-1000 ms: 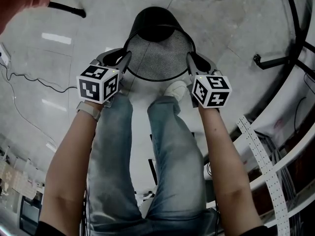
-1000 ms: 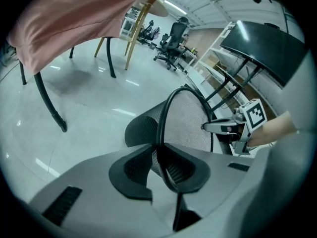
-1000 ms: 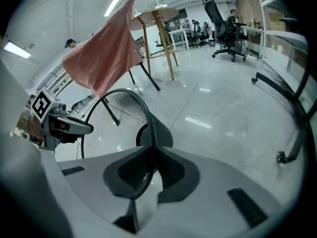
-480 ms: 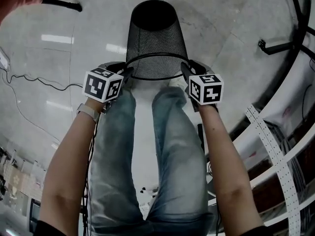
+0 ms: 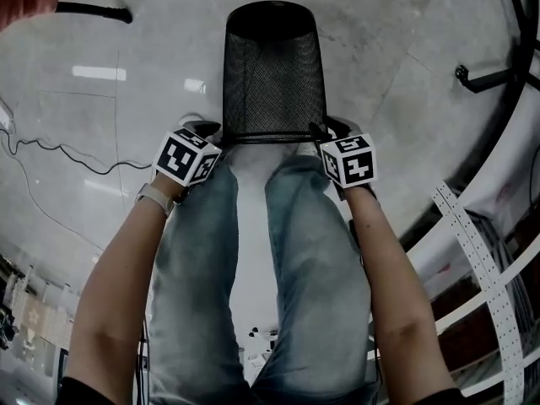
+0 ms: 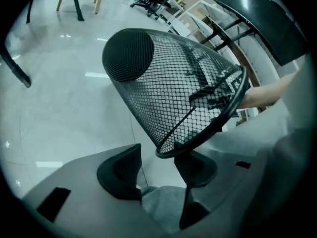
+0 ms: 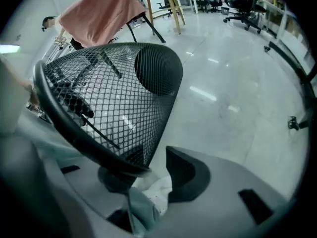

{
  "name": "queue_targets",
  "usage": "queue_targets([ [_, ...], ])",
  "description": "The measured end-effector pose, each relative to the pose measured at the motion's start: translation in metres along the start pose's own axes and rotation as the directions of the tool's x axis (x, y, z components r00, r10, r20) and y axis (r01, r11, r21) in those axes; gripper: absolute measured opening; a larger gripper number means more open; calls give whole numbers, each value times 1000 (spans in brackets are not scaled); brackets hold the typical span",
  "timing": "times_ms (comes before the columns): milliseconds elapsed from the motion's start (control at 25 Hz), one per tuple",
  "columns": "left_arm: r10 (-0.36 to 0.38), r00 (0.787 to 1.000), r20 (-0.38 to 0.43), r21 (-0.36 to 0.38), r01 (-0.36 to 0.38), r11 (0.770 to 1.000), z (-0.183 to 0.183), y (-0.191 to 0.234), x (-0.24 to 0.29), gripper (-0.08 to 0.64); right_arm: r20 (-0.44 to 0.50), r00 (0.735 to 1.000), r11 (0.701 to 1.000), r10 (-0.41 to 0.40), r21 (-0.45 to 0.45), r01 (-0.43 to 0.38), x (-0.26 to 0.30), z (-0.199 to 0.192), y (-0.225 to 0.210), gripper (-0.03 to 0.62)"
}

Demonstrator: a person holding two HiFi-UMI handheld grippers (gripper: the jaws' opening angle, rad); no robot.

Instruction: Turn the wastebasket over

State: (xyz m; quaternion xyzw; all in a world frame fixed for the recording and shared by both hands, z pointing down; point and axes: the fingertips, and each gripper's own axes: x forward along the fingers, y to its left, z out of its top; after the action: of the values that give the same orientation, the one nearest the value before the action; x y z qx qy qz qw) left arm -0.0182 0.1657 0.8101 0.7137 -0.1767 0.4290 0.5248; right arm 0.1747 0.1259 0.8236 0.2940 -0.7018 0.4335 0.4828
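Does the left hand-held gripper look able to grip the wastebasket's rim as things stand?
Probably yes: the jaws of the left hand-held gripper are opening, and the rim of the mesh wastebasket sits between them with nothing blocking.

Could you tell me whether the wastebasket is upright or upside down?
Upside down, or nearly: the wastebasket has its closed base uppermost and its wide open rim lowest.
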Motion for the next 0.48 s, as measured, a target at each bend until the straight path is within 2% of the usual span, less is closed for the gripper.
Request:
queue_targets([
  [200, 28, 1000, 9, -55, -28, 998, 8, 23, 12, 213, -63, 997, 999, 33, -37, -36, 21, -6, -2, 153],
  [320, 47, 998, -29, -67, -49, 997, 7, 34, 16, 213, -110, 993, 996, 45, -67, -53, 31, -6, -3, 212],
  [480, 47, 994, -95, -80, -54, 995, -3, 34, 18, 213, -142, 988, 997, 54, -56, -62, 30, -3, -6, 272],
])
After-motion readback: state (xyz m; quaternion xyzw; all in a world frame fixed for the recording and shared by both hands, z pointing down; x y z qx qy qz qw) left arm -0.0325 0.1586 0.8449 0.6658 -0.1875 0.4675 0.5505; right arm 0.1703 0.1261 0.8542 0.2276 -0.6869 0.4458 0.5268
